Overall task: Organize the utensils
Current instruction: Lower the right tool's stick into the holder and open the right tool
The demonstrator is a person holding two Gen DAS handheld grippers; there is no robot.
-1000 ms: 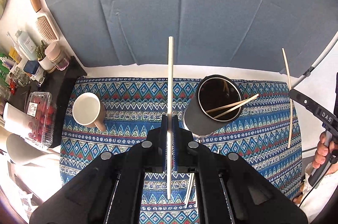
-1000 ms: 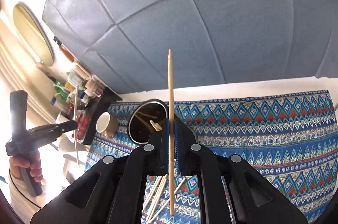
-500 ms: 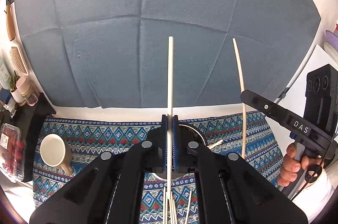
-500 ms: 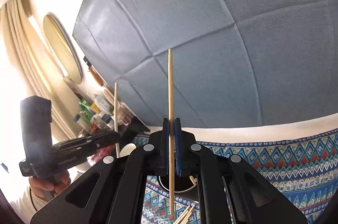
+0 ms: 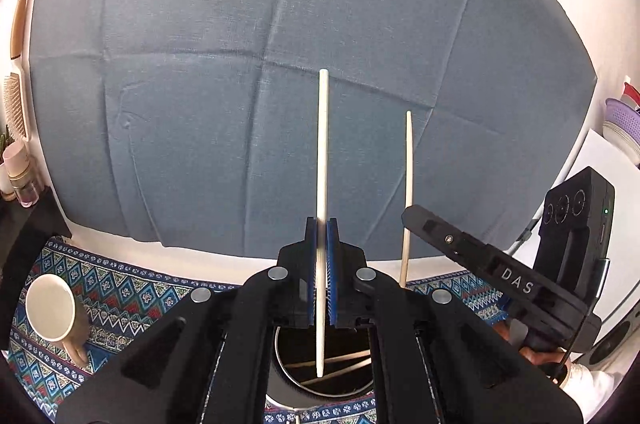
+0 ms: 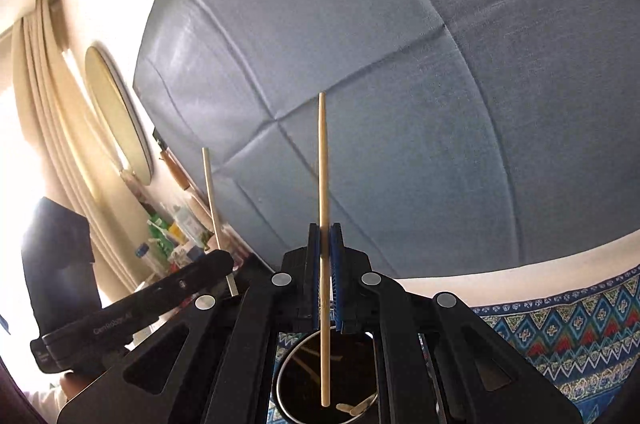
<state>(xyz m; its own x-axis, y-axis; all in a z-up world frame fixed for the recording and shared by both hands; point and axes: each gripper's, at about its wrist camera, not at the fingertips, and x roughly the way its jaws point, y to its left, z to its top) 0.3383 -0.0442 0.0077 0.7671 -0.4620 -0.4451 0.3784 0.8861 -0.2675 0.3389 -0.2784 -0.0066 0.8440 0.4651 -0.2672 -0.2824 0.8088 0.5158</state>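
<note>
over at the far left of the left wrist view a cream mug (image 5: 51, 307) lies on its side on the patterned blue cloth (image 5: 120, 294), mouth toward us, with jars and a hairbrush on the wall shelf behind it. a creased grey-blue backdrop (image 5: 280, 64) fills the wall beyond the table.

in the middle, the left gripper (image 5: 321, 236) has its blue pads pressed tight on a pale chopstick (image 5: 323, 152), which stands nearly upright. the stick's lower tip hangs over the open mouth of the dark holder cup (image 5: 304, 390), where a few other sticks already lean inside.

just to the right, the right gripper (image 5: 412, 214) comes into that view from the side, held by a hand (image 5: 536, 356) low at the right edge. it is clamped on a thinner tan chopstick (image 5: 408, 184), also close to upright and just beside the first, the two not touching.

from the right wrist view, the left gripper (image 6: 228, 260) shows at the left with its pale stick (image 6: 212, 196) rising in front of a curtain (image 6: 52, 128) and an oval mirror (image 6: 116, 116). the right gripper (image 6: 325, 236) at centre is closed on its chopstick (image 6: 323, 184), whose lower end dips inside the rim of the holder cup (image 6: 288, 360). the patterned cloth (image 6: 560, 324) runs off to the right.
</note>
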